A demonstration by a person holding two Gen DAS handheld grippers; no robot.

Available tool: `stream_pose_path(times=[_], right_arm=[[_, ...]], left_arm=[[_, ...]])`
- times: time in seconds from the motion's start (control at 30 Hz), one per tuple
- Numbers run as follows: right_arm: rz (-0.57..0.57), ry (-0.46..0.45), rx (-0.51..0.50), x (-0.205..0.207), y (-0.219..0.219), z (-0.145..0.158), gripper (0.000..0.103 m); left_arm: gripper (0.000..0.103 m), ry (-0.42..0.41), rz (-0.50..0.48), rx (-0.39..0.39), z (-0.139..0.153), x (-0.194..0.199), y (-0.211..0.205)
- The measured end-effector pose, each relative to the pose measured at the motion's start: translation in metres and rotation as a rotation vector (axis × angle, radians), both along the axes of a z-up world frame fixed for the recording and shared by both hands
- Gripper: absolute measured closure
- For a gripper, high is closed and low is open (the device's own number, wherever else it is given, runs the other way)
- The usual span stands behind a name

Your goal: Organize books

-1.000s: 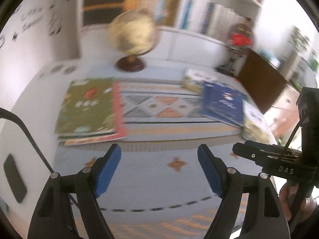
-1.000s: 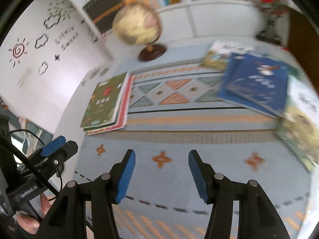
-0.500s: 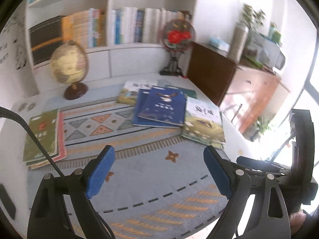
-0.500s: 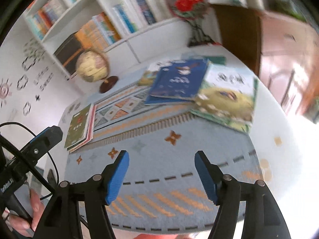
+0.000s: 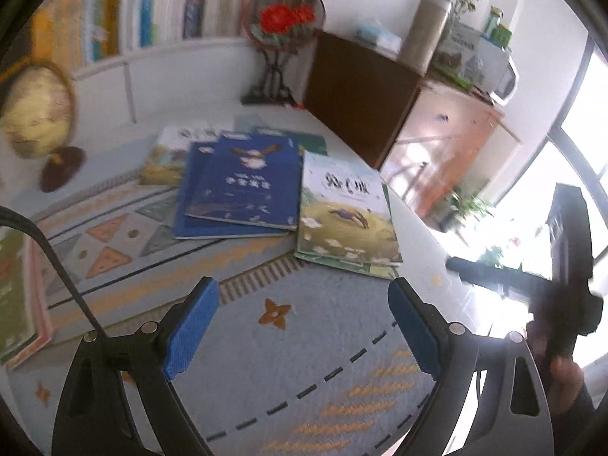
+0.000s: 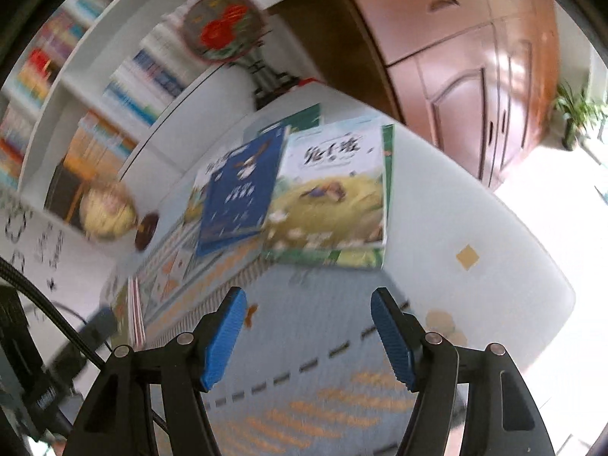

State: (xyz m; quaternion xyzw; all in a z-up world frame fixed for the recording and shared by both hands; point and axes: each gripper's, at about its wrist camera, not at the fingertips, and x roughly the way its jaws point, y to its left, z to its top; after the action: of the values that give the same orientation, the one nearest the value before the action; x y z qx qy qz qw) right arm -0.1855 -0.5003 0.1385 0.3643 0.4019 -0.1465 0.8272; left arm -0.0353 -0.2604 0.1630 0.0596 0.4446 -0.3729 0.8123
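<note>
Books (image 5: 243, 186) lie scattered and overlapping at twelve o'clock on the surface (image 5: 414, 228), none sorted yet. Left claw (image 5: 304, 326) and right claw (image 6: 307, 336) hover apart, empty, near the yellow-green book (image 6: 330, 193).

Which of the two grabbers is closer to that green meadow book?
Right, I'd judge. The right gripper points straight at the green meadow book, just short of it; the left gripper sits beside it, slightly further back.

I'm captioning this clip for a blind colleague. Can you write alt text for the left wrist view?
The open, empty left gripper hangs over a patterned table mat, aimed at loose overlapping books: a blue book beside a green meadow-cover book. Behind stand a globe, a bookshelf and a wooden cabinet.
</note>
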Motion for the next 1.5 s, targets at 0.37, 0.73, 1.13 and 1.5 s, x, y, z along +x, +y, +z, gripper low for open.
stream_pose_path(times=[0.37, 0.73, 1.13, 1.5], right_arm=[[-0.068, 0.062, 0.031, 0.066, -0.046, -0.043, 0.06], [-0.042, 0.071, 0.01, 0.108, -0.102, -0.067, 0.06], [0.019, 0.1, 0.052, 0.151, -0.147, -0.103, 0.065], [0.099, 0.118, 0.076, 0.145, -0.137, -0.103, 0.064]], left_arm=[[0.019, 0.144, -0.137, 0.02, -0.072, 0.083, -0.063], [0.044, 0.24, -0.101, 0.083, -0.12, 0.104, -0.123], [0.044, 0.275, -0.049, 0.117, -0.138, 0.104, -0.146], [0.044, 0.28, -0.068, 0.148, -0.134, 0.086, -0.14]])
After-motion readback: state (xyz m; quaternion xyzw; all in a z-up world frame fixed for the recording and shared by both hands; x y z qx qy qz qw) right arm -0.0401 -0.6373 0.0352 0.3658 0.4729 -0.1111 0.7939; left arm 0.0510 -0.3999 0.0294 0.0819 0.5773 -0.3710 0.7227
